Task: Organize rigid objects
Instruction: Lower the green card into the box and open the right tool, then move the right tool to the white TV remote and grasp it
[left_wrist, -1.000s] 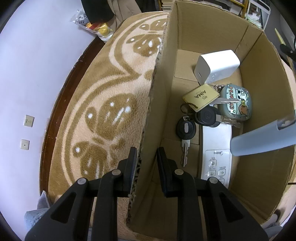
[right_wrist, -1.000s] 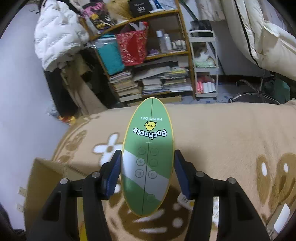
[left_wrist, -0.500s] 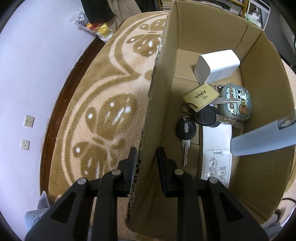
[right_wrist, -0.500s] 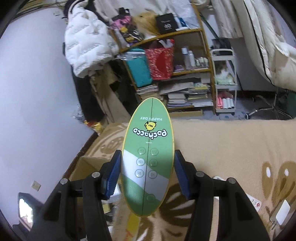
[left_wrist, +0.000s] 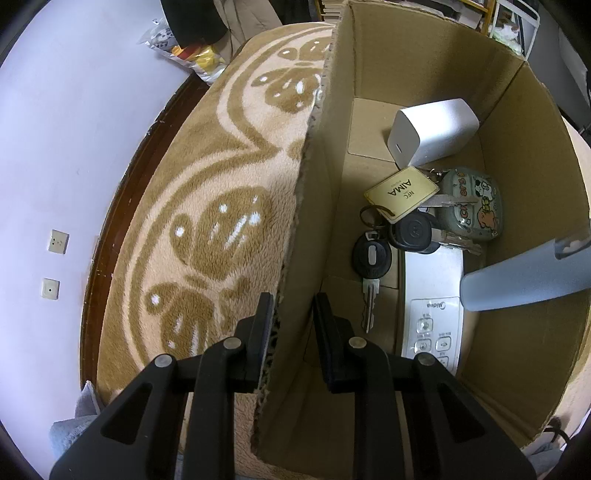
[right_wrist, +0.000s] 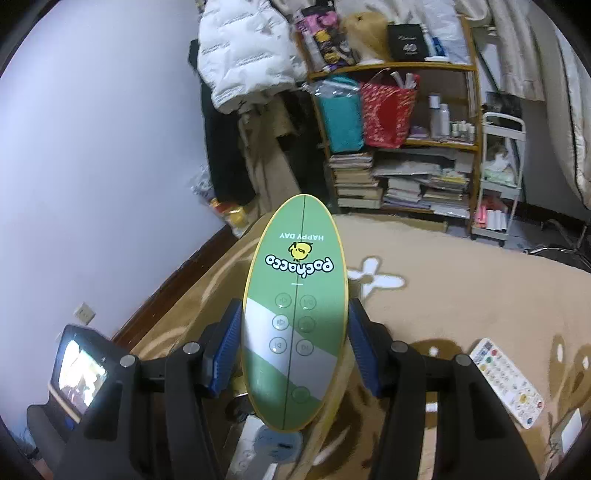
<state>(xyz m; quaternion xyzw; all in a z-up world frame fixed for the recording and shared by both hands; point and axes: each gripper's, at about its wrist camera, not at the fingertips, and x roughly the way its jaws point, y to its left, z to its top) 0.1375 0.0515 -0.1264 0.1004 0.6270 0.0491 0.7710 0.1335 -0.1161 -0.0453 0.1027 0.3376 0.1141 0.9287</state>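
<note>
1. Right claw (right_wrist: 295, 347) is clamped on both sides of the green oval device (right_wrist: 295, 314), blue pads against its edges. Against the frames a second ago its view has swung up and left: more wall, the cluttered shelf (right_wrist: 399, 147) now upper centre, and a small lit screen at lower left.
2. A white remote and a pale blue shape now show directly under the device at bottom centre. Judgement: the claw has come over the box and a drop is close.
3. Left claw (left_wrist: 293, 325) is unchanged, fingers astride the near wall of the cardboard box (left_wrist: 535, 184); outer finger touches, inner shows a slight gap. It steadies the box.
4. Box holds a white cube (left_wrist: 432, 133), keys with yellow tag (left_wrist: 402, 194), a cartoon case (left_wrist: 469, 206), a white remote (left_wrist: 432, 306), and a pale blue object (left_wrist: 524, 280) leaning in from the right.
5. Open room: bare cardboard floor upper left of the cube. Watch the rim and the blue object.
6. Another remote (right_wrist: 506, 380) lies on the patterned blanket (right_wrist: 461, 295), lower right.
</note>
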